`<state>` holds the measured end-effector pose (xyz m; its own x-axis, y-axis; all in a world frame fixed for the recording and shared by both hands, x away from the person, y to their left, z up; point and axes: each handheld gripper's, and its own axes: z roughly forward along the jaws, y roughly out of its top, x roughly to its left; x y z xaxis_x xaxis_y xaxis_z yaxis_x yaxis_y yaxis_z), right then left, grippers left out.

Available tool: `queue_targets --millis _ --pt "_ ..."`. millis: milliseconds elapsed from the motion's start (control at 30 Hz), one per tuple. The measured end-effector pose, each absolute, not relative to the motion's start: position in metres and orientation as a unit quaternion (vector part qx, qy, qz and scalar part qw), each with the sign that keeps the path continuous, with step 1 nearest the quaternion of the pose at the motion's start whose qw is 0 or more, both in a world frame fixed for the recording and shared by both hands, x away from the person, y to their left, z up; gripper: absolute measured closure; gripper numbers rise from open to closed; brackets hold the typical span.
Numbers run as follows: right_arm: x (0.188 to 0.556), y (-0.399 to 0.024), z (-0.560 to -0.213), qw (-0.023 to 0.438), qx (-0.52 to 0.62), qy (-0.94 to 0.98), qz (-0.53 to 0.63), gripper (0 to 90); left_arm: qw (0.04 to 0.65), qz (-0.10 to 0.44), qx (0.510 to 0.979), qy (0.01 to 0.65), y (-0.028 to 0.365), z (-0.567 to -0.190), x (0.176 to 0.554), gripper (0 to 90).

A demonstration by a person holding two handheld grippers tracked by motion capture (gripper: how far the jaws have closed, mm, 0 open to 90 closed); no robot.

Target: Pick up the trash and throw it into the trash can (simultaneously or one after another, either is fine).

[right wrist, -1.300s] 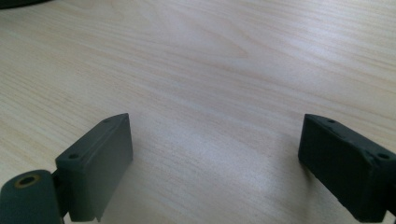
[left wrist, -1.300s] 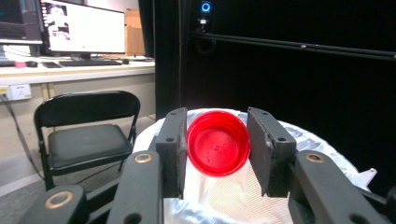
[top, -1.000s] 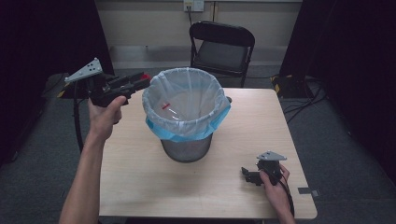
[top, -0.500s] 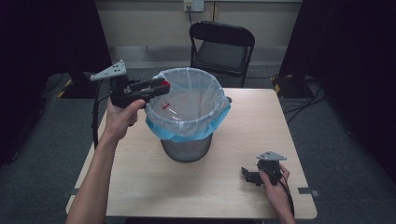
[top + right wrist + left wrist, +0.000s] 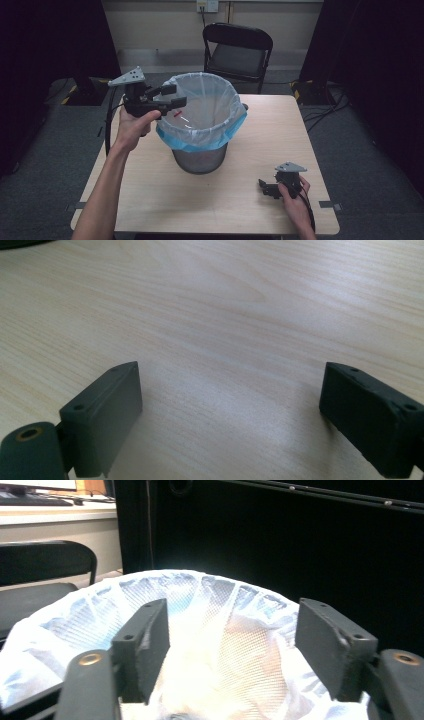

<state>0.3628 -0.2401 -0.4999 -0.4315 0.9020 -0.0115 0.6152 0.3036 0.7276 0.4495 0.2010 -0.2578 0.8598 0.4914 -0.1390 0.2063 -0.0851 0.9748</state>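
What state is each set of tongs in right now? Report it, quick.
Left tongs: open, just opened, nothing between the jaws, over the bin's rim.
Right tongs: open, empty, on the table.

Black folding chair just behind the worktop; wall outlet above chair, cables on floor right of it.

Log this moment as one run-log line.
left gripper: just opened, empty, over lined bin | red item: inside bin | right gripper: open, on table

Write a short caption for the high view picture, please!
Left gripper, jaws just opened and empty, hovers over the rim of the bag-lined bin; right gripper rests open on the table.
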Motion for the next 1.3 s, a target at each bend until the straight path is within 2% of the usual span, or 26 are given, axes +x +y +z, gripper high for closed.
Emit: queue_targets --millis 100,233,467,567,733,1300 --pt "0.363 -0.240 -0.500 0.216 0.488 0.778 0.332 9.2 0.634 0.113 0.725 0.243 0.204 -0.259 0.450 22.6" --pt "0.363 -0.240 -0.500 0.216 0.488 0.778 0.332 9.2 0.638 0.115 0.721 0.245 0.209 -0.260 0.450 19.3" --pt "0.363 -0.240 -0.500 0.216 0.488 0.778 0.332 9.2 0.640 0.122 0.716 0.251 0.215 -0.258 0.448 19.6" --pt "0.363 -0.240 -0.500 0.216 0.487 0.778 0.332 9.2 0.644 0.135 0.705 0.264 0.223 -0.258 0.447 26.1" --pt "0.363 -0.240 -0.500 0.216 0.488 0.778 0.332 9.2 0.638 0.140 0.707 0.270 0.232 -0.259 0.445 27.8" --pt "0.363 -0.240 -0.500 0.216 0.488 0.778 0.332 9.2 0.634 0.154 0.705 0.279 0.258 -0.258 0.435 25.8"
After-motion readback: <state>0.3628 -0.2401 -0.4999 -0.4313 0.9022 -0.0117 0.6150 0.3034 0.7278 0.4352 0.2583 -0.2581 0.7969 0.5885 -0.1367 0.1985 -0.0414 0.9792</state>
